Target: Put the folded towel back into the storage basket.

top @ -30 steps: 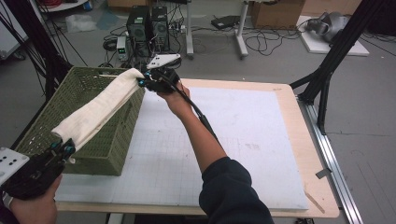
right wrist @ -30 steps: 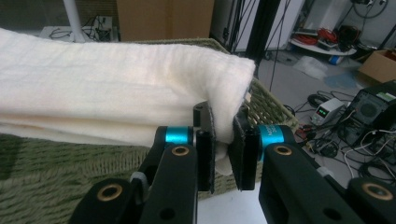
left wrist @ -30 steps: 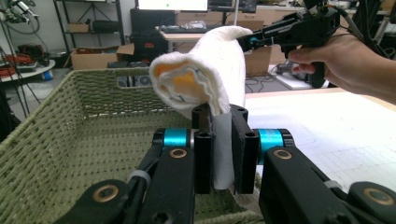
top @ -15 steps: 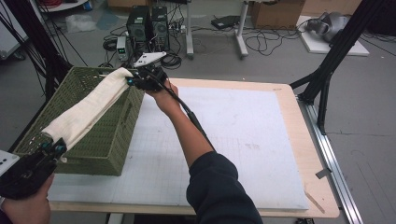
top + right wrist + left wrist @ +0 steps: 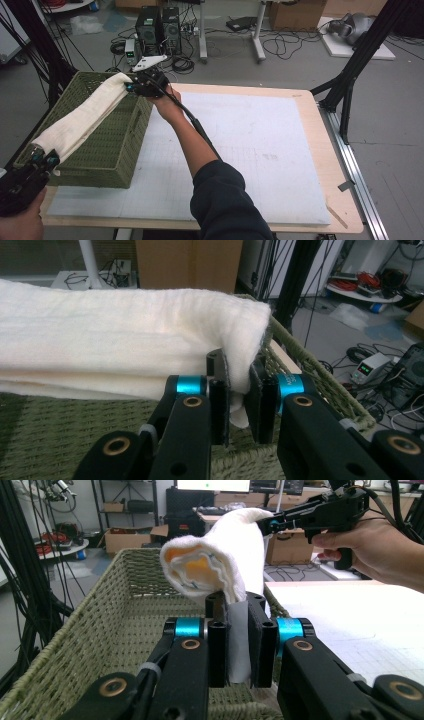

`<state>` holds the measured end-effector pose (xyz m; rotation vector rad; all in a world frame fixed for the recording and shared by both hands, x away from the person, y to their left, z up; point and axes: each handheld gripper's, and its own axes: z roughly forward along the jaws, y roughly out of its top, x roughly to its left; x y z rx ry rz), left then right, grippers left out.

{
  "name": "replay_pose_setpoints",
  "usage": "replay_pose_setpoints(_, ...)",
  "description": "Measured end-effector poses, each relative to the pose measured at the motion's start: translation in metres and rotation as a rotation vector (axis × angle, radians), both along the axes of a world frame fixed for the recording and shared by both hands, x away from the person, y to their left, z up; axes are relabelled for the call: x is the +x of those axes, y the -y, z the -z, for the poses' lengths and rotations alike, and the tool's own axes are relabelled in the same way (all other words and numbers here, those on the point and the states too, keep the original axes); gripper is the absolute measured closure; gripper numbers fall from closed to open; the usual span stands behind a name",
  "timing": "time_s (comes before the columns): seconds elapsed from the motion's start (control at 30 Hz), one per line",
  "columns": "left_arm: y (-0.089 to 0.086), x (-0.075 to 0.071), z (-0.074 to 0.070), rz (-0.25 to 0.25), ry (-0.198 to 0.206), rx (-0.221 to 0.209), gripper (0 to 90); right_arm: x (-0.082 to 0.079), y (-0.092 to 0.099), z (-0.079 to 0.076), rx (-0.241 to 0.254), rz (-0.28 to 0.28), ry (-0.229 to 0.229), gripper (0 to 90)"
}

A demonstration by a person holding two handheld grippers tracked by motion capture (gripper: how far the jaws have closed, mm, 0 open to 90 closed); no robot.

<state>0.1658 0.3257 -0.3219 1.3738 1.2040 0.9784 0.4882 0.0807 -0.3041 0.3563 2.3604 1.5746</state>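
two grippers clamp one folded white towel [image 5: 82, 116], stretched above the green basket [image 5: 107, 155] at table's left: left gripper [image 5: 42, 159] pinches its near end, right gripper [image 5: 131, 86] its far end.

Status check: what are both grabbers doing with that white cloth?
Left gripper and right gripper each shut on an end of the folded towel. Towel stretched above green basket. Nothing in the way.

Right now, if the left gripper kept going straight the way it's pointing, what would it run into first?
The folded white towel already clamped in the left gripper. Beyond that, the line runs over the green basket toward the right gripper holding the far end, though depth is hard to judge.
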Motion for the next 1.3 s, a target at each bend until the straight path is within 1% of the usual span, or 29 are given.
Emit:
replay_pose_setpoints(0.17, -0.003, 0.003, 0.001, -0.008, -0.011, 0.004, 81.5, 0.002, -0.004, 0.002, 0.001, 0.008, -0.004, 81.6)
replay_pose_setpoints(0.37, -0.008, 0.011, 0.003, -0.025, -0.03, 0.011, 81.4, 0.004, -0.011, 0.004, -0.003, 0.031, -0.006, 81.6)
replay_pose_setpoints(0.47, -0.011, 0.015, 0.005, -0.035, -0.046, 0.017, 81.2, 0.005, -0.015, 0.005, -0.01, 0.042, -0.01, 81.6)
replay_pose_setpoints(0.5, -0.012, 0.017, 0.006, -0.04, -0.055, 0.018, 80.9, 0.006, -0.016, 0.006, -0.013, 0.049, -0.008, 81.5)
replay_pose_setpoints(0.53, -0.012, 0.019, 0.008, -0.051, -0.068, 0.018, 79.9, 0.005, -0.018, 0.006, -0.017, 0.062, -0.016, 81.0)
replay_pose_setpoints(0.57, -0.013, 0.022, 0.009, -0.073, -0.087, 0.023, 75.3, 0.006, -0.019, 0.007, -0.021, 0.072, -0.014, 79.0)
replay_pose_setpoints(0.6, -0.014, 0.025, 0.011, -0.105, -0.107, 0.02, 61.1, 0.006, -0.022, 0.009, -0.03, 0.097, -0.017, 72.4)
replay_pose_setpoints(0.63, -0.015, 0.027, 0.012, -0.139, -0.123, 0.007, 43.1, 0.006, -0.023, 0.01, -0.034, 0.122, -0.022, 61.3)
replay_pose_setpoints(0.67, -0.017, 0.027, 0.012, -0.168, -0.133, -0.008, 30.1, 0.006, -0.023, 0.011, -0.03, 0.142, -0.034, 53.7)
replay_pose_setpoints(0.7, -0.018, 0.025, 0.01, -0.182, -0.13, -0.02, 23.4, 0.006, -0.022, 0.011, -0.023, 0.147, -0.048, 51.8)
replay_pose_setpoints(0.77, -0.018, 0.02, 0.006, -0.224, -0.109, -0.007, 21.5, 0.004, -0.018, 0.009, -0.019, 0.134, -0.04, 51.2)
replay_pose_setpoints(0.8, -0.017, 0.018, 0.003, -0.221, -0.102, -0.004, 21.5, 0.003, -0.015, 0.008, -0.016, 0.131, -0.038, 50.0)
replay_pose_setpoints(0.9, -0.015, 0.013, -0.006, -0.186, -0.068, 0.007, 21.5, -0.002, -0.005, 0.005, 0.003, 0.12, -0.041, 49.1)
replay_pose_setpoints(1.0, -0.009, 0.013, -0.012, -0.149, -0.037, -0.004, 21.5, -0.009, 0.008, 0.002, 0.019, 0.101, -0.045, 46.8)
replay_pose_setpoints(1.03, -0.009, 0.013, -0.012, -0.149, -0.037, -0.004, 21.4, -0.012, 0.012, 0.001, 0.018, 0.096, -0.04, 45.9)
replay_pose_setpoints(1.07, -0.003, 0.014, -0.013, -0.104, -0.025, -0.02, 21.1, -0.015, 0.017, 0.0, 0.024, 0.089, -0.047, 44.9)
replay_pose_setpoints(1.17, 0.009, 0.021, -0.012, -0.022, -0.009, -0.053, 20.2, -0.023, 0.033, -0.002, 0.024, 0.077, -0.048, 40.6)
replay_pose_setpoints(1.23, 0.018, 0.027, -0.011, 0.036, -0.012, -0.08, 19.7, -0.028, 0.046, -0.004, 0.028, 0.085, -0.056, 34.0)
replay_pose_setpoints(1.3, 0.027, 0.034, -0.009, 0.088, -0.02, -0.101, 18.8, -0.031, 0.059, -0.004, 0.031, 0.098, -0.078, 28.0)
